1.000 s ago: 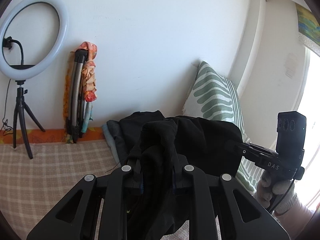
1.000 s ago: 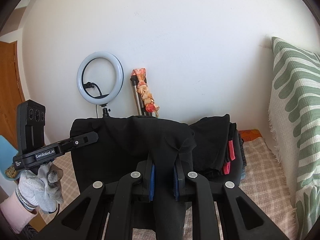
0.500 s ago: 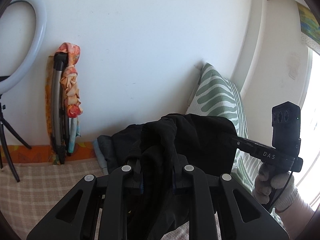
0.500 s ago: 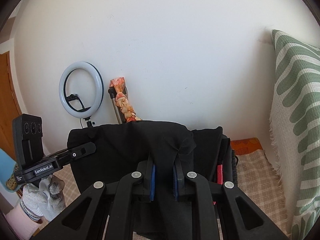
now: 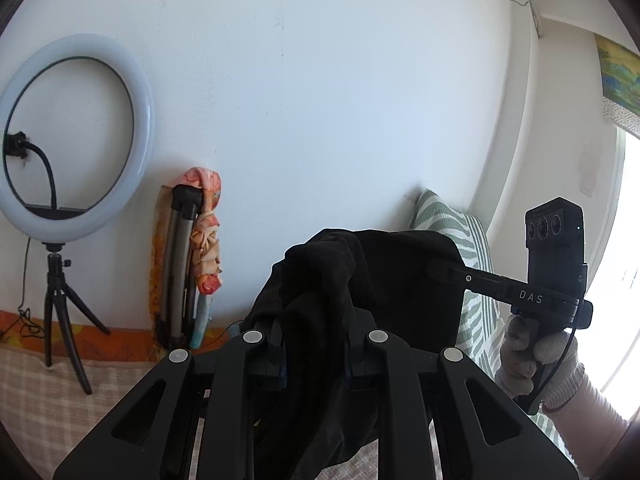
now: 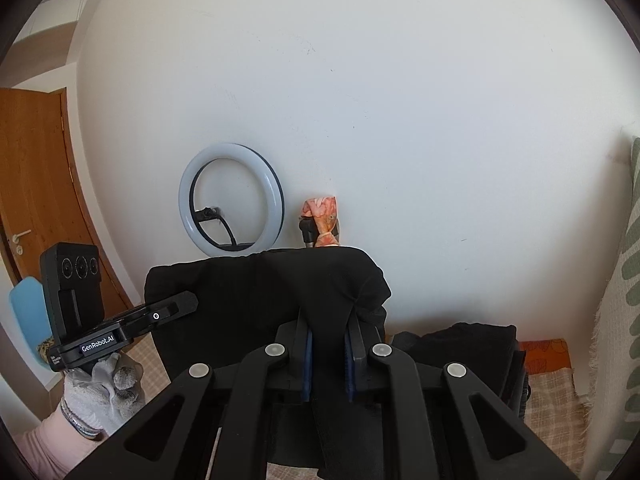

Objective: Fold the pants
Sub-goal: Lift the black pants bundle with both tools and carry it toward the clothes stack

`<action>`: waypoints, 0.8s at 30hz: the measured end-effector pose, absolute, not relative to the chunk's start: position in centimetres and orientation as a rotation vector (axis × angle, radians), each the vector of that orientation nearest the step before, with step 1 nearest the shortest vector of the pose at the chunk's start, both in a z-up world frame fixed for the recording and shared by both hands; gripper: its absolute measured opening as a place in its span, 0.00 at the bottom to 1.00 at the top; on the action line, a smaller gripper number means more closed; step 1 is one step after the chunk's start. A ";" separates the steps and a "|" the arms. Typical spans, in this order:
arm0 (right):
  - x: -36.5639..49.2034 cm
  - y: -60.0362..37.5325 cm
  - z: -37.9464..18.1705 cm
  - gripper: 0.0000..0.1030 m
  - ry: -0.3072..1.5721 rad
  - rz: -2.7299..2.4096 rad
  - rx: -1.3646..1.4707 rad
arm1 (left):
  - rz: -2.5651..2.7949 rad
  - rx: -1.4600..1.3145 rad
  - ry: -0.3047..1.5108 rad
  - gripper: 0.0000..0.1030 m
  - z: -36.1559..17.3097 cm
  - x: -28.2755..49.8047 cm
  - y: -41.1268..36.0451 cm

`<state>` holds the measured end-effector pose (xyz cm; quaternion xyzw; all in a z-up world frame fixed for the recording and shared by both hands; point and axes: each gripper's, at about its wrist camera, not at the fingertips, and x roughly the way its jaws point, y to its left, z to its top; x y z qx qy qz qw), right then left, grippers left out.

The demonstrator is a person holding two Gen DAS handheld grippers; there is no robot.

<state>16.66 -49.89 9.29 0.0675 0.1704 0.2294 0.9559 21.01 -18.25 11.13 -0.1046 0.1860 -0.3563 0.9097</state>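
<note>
In the left wrist view, the left hand-held gripper (image 5: 314, 354) is clamped on a bunched fold of the black pants (image 5: 396, 276), which are lifted in the air in front of a white wall (image 5: 320, 100). The cloth spreads to the right, where the right hand-held gripper (image 5: 434, 269) meets its far edge; its tips are hidden against the dark fabric, and a white-gloved hand (image 5: 532, 356) holds its handle. A ring light (image 5: 76, 140) on a tripod stands at the left, beside folded metal legs wrapped in an orange patterned cloth (image 5: 206, 232). A green striped pillow (image 5: 472, 240) leans in the corner behind the pants. Below lies a checked bed cover (image 5: 60, 400).

In the right wrist view, the right hand-held gripper (image 6: 327, 356) is closed on a fold of the pants (image 6: 260, 300) between its blue-padded fingers (image 6: 307, 356). The cloth stretches left to the left hand-held gripper (image 6: 192, 303), held by a gloved hand (image 6: 104, 396). A stack of dark folded clothes (image 6: 460, 344) lies on the bed at the right, and a wooden door (image 6: 36, 184) stands at the far left.
</note>
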 end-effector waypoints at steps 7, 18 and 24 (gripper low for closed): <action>20.7 -55.3 7.6 0.10 0.411 0.452 0.171 | -0.772 -0.169 0.400 0.16 11.1 23.0 -22.6; 28.7 -63.0 -1.7 0.10 0.617 0.267 0.163 | -0.813 -0.119 0.625 0.16 2.1 31.8 -33.3; 31.3 -63.6 -4.4 0.28 0.679 0.183 0.141 | -0.759 -0.120 0.689 0.16 -0.1 36.3 -34.3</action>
